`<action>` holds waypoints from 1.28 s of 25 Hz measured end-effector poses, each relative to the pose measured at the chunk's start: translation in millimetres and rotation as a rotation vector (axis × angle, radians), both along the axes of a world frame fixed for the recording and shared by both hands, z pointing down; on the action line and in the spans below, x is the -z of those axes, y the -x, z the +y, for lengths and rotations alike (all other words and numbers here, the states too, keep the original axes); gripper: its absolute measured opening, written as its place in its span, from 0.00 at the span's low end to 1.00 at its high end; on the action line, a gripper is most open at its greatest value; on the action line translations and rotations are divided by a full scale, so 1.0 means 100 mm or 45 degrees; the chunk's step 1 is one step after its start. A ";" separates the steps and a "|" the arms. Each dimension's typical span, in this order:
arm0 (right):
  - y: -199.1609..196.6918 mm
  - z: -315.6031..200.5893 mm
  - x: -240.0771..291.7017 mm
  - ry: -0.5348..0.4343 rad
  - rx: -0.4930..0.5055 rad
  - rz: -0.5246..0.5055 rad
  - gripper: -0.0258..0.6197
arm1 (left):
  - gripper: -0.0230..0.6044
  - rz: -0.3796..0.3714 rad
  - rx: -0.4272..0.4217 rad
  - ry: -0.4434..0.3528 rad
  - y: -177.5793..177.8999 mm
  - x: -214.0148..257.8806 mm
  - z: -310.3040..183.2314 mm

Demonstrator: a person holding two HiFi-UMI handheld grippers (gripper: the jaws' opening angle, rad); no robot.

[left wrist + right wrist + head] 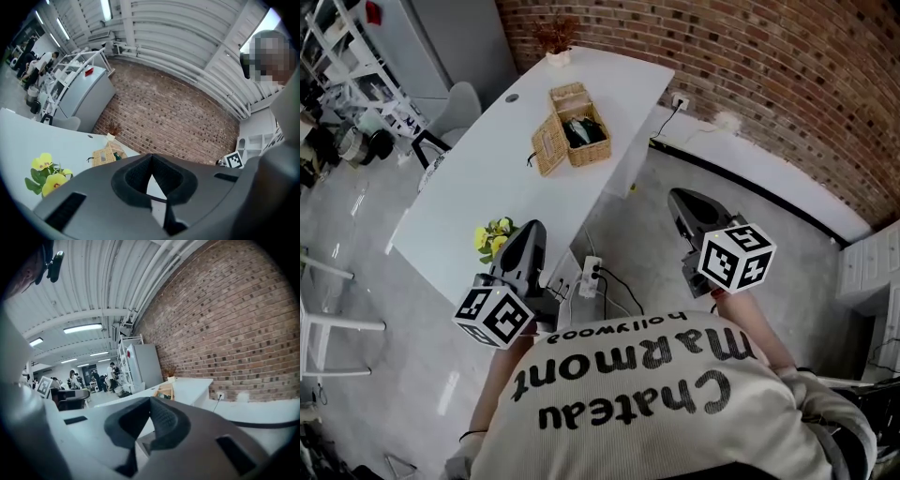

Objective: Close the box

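Note:
A wicker box (579,129) stands open on the white table (487,178), far ahead of me; its lid (547,146) hangs down on the left side and dark things lie inside. My left gripper (530,232) hovers near the table's near end, shut and empty. My right gripper (679,199) is held over the floor to the right of the table, also shut with nothing in it. The box (107,154) shows small and distant past the left gripper (151,157). In the right gripper view the box (165,391) sits just above the right gripper (150,401).
Yellow flowers (492,239) stand on the table's near end beside my left gripper. A small potted plant (555,42) sits at the far end. A power strip (591,277) with cables lies on the floor. A chair (459,105) and white shelving (356,66) stand left; a brick wall (750,56) runs behind.

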State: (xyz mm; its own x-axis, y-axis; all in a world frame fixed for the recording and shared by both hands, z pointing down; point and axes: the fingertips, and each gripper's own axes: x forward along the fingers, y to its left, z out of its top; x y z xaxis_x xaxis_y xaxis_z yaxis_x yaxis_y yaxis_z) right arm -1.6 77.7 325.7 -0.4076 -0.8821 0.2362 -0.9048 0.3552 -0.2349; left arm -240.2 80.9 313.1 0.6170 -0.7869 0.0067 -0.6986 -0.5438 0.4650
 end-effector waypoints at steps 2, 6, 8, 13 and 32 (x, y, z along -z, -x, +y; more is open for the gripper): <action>0.00 -0.10 -0.07 0.026 0.012 0.001 0.04 | 0.04 0.000 -0.010 0.021 -0.04 -0.05 -0.06; 0.00 -0.32 -0.22 0.064 0.049 -0.001 0.04 | 0.04 -0.009 0.017 0.074 -0.08 -0.18 -0.20; -0.02 -0.49 -0.29 0.077 0.071 -0.014 0.04 | 0.04 -0.012 0.041 0.096 -0.10 -0.25 -0.30; -0.02 -1.16 -0.37 0.092 0.170 -0.045 0.04 | 0.04 0.000 0.126 0.083 -0.14 -0.28 -0.72; -0.29 -3.38 -0.34 0.099 0.535 -0.109 0.04 | 0.04 -0.127 0.737 0.210 0.05 -0.50 -2.04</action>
State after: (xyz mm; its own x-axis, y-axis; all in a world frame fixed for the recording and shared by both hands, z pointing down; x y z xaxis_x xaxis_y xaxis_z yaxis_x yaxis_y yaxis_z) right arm 27.6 -260.6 359.5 -0.7484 -0.6165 0.2446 -0.6614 0.6667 -0.3435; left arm -245.0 -122.9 363.4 0.0793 -0.9781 0.1925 -0.9037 0.0110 0.4281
